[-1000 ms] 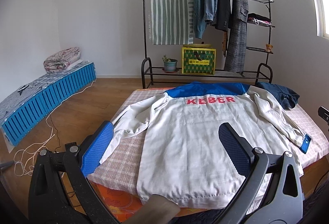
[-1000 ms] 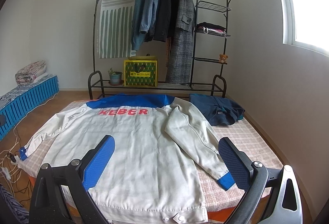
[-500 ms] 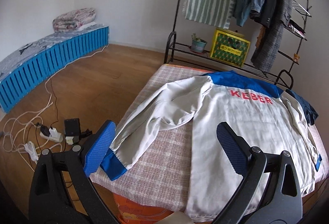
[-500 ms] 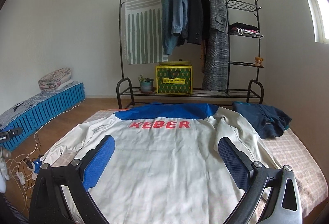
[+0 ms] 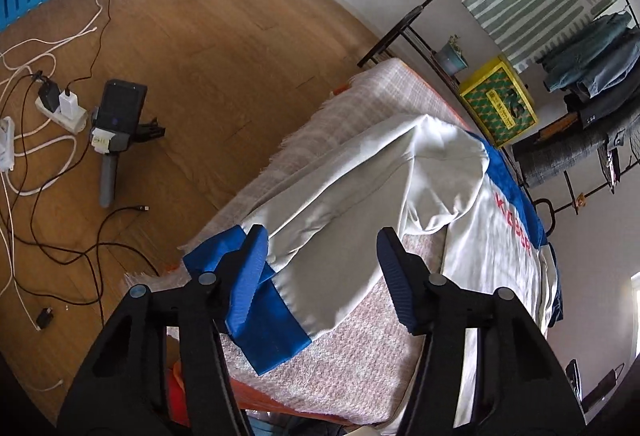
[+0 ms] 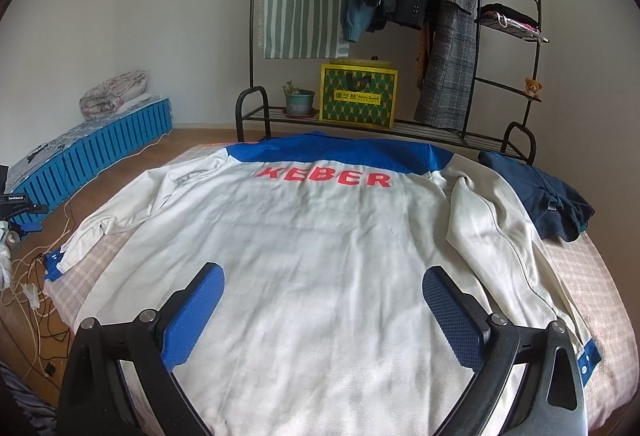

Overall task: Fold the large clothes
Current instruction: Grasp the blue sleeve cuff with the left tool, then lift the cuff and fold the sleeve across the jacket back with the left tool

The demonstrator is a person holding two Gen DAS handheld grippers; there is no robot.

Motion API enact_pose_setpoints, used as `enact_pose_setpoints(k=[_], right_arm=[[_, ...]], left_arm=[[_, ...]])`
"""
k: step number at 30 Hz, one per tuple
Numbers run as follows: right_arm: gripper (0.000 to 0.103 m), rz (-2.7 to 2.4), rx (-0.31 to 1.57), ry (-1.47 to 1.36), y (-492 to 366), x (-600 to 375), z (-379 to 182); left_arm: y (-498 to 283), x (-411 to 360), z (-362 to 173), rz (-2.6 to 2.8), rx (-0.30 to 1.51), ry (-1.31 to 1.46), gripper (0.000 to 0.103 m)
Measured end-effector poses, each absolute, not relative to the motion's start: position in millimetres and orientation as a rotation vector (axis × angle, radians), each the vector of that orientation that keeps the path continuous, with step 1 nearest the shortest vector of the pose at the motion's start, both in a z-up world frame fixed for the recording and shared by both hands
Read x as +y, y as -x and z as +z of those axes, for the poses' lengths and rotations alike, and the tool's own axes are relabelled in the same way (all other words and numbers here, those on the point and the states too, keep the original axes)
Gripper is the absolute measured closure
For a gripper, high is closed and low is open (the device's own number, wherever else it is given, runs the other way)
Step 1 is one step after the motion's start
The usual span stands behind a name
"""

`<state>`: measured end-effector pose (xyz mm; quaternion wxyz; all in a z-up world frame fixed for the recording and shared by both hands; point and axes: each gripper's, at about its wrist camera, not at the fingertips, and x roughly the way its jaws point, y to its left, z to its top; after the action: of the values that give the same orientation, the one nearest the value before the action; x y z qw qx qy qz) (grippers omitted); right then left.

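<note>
The white jacket (image 6: 312, 260) lies back-up and spread flat on the bed (image 6: 592, 276), blue yoke and red lettering toward the far end, hem toward the near edge. That layout suits folding: the body is smoothed out so the sleeves can be brought in over it. The right sleeve (image 6: 500, 236) already slants across the right side of the back, its blue cuff near the bed's near right corner. The left sleeve (image 5: 332, 203) trails out toward the bed's left edge, and its blue cuff (image 5: 264, 308) hangs close to that edge.

The left claw (image 5: 320, 276) points down at that sleeve end. Its jaws have just been closing, yet a clear gap remains; the cuff end sits beside the left pad and white sleeve cloth lies between the jaws, not pinched as far as I can see. Probably it is about to take the cuff to fold this sleeve inward.

The right claw (image 6: 320, 312) hovers open over the lower back, holding nothing, perhaps waiting to steady the cloth.

A dark blue garment (image 6: 540, 195) lies at the far right of the bed, clear of the jacket's body. On the floor (image 5: 200, 55) to the left lie cables and a power strip (image 5: 60, 107).
</note>
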<state>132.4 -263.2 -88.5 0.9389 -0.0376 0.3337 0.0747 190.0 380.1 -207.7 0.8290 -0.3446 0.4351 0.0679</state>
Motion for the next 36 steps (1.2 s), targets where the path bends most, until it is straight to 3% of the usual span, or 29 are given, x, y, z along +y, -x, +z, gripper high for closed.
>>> enact_pose_setpoints(k=[19,21,23,25,29,31,36], right_arm=[[0.003,0.177,0.738,0.136,-138.5,-242.8,-100.4],[0.003,0.180,0.740,0.144,-138.0,-241.3,-101.4],[0.003,0.182,0.746,0.149,-137.8,-240.2,-102.9],[0.003,0.183,0.752,0.148,-137.7,-239.9,-104.3],[0.003,0.192,0.769,0.142,-138.5,-240.0,-106.3],[0.008,0.207,0.798,0.133,-142.0,-238.6,-108.7],[0.031,0.319,0.939,0.031,-166.3,-226.0,-114.1]], left_arm=[[-188.9,409.9,-274.4,0.269,1.045,0.847,0.045],[-192.3,405.3,-274.2,0.286,1.049,0.808,0.052],[-194.7,399.8,-265.3,0.314,1.039,0.741,0.092],[-194.6,393.8,-245.7,0.301,0.982,0.685,0.098],[-186.3,377.3,-184.9,0.220,0.817,0.645,0.100],[-178.5,363.9,-148.6,0.157,0.725,0.618,0.100],[-156.9,311.3,-85.7,0.021,0.587,0.471,0.100]])
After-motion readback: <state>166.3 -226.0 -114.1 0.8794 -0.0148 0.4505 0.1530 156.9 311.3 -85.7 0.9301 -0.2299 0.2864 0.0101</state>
